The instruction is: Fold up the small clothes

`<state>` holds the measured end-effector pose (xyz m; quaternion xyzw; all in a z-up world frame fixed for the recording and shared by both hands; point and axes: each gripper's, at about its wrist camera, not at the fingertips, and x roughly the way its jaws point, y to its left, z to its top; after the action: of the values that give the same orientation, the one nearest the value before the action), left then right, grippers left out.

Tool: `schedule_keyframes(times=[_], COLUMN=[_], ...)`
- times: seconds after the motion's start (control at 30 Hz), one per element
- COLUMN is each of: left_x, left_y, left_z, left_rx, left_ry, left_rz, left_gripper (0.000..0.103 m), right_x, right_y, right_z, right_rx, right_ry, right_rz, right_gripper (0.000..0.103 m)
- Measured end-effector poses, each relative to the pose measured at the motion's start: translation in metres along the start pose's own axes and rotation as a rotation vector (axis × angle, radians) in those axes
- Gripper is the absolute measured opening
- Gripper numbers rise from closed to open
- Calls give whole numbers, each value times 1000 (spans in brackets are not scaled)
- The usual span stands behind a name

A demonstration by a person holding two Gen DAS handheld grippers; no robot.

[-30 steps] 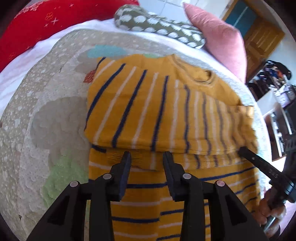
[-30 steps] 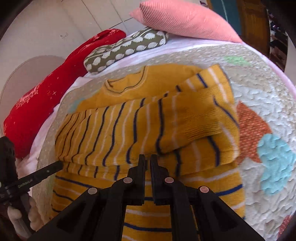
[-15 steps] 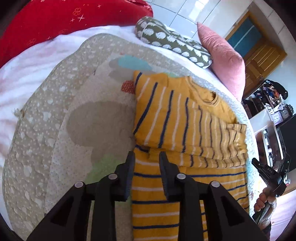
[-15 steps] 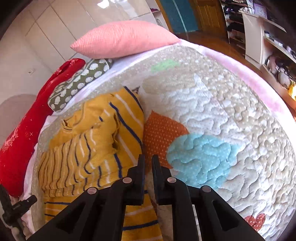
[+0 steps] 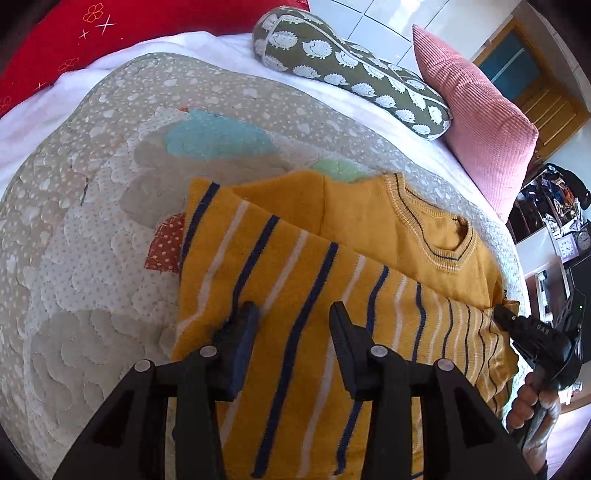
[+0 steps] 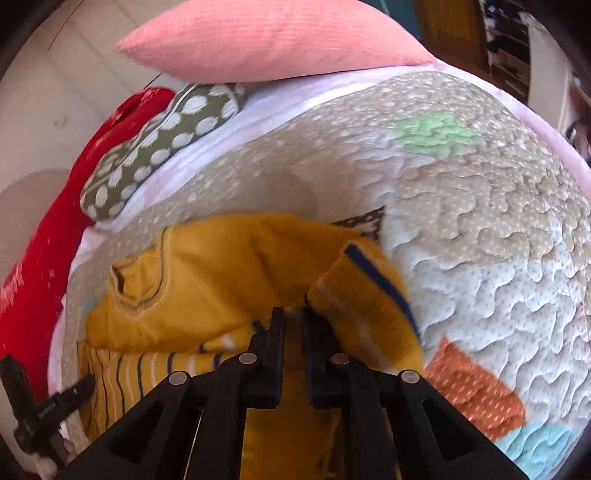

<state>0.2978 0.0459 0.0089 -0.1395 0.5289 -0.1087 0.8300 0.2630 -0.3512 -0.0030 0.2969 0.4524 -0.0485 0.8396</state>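
Note:
A small mustard-yellow sweater [image 5: 295, 280] with navy and white stripes lies on a quilted mat [image 5: 92, 240]. One striped sleeve is folded across its chest, collar [image 5: 432, 236] toward the pillows. My left gripper [image 5: 291, 317] is open, low over the folded sleeve, nothing between its fingers. My right gripper [image 6: 293, 321] is shut on the sweater [image 6: 207, 291] and lifts a striped fold [image 6: 369, 295] off the mat. The right gripper also shows at the right edge of the left wrist view [image 5: 532, 332].
A pink cushion [image 5: 476, 125], a green hedgehog-print bolster [image 5: 351, 70] and a red pillow [image 5: 92, 29] line the far side. The mat has coloured patches [image 6: 476, 391]. Shelves and a cabinet [image 5: 557, 236] stand beyond the right edge.
My left gripper moved forward over the folded sleeve and opened wider. My right gripper swung back from the bare mat to the sweater's right side and took hold of the fabric, lifting it.

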Motion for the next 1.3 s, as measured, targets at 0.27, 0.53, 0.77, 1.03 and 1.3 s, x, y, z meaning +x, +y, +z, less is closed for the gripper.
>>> schedule_keyframes(times=[0.27,0.53,0.77,1.03,1.3], left_x=[1,-61,-106,-134,-140], left_y=[-1,3,38,68,55], left_z=[2,-40,-136,-228,-281], left_rx=[7,42,19,-98,-128], left_ry=[-6,-41,38,43,63], left_rz=[5,-2,-83,-233,-356], left_gripper=[39,40,46,59,75], right_x=[-48,-129,-172,-209,-221], right_y=[-103,-97,-84,-100,-97], right_z=[20,-44,-157,-261,-307], right_rx=[410,122,-48,-48,-4], right_ry=[-99,-87,-46,-38,-65], right_rz=[53,-15,1,72,157], right_gripper=[16,25,42,47,55])
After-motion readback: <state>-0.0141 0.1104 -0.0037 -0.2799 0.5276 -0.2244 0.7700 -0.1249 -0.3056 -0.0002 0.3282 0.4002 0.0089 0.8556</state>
